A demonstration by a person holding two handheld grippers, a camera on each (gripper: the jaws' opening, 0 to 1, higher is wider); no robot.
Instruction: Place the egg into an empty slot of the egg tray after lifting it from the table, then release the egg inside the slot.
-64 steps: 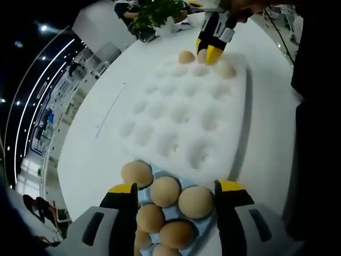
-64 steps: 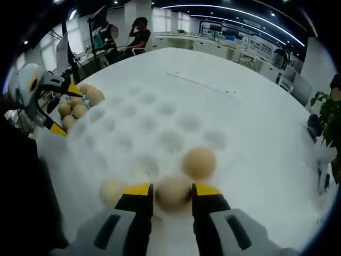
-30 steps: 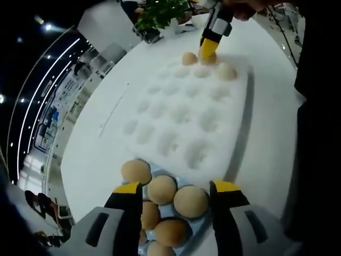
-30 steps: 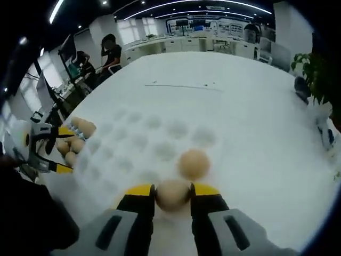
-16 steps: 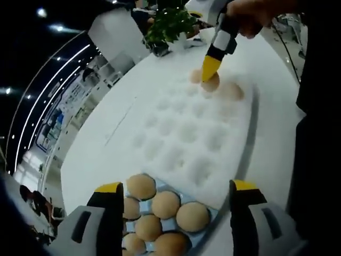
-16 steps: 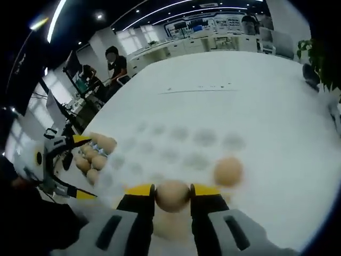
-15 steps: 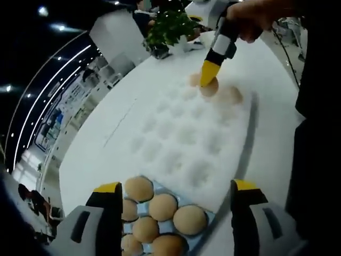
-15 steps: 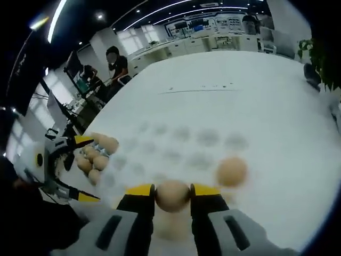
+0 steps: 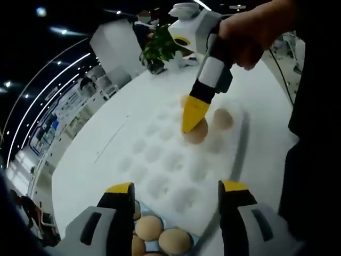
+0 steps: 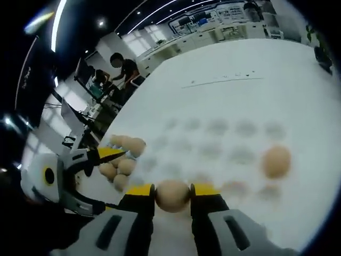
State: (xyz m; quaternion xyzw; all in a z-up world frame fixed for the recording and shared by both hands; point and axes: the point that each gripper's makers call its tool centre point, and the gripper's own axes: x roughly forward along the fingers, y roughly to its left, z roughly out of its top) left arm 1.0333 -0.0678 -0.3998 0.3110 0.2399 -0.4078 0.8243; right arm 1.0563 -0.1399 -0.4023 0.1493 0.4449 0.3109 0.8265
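**Egg held above the white tray**

Left gripper view: the yellow-tipped left gripper [image 9: 176, 196] stands wide open and empty over tan eggs in a pale blue carton [image 9: 160, 240]. Beyond lies the white moulded foam egg tray [image 9: 170, 160] (one egg [image 9: 222, 118] sits near its far edge).

Right gripper view: the right gripper [image 10: 172, 196] clamps a tan egg [image 10: 172, 195] above the tray.

White worktop [image 10: 277, 64] carried white egg tray [image 9: 160, 160], with blue carton [image 9: 160, 246] of brown eggs at tray's near end. Potted plant [image 9: 162, 45] stood at worktop's far edge.
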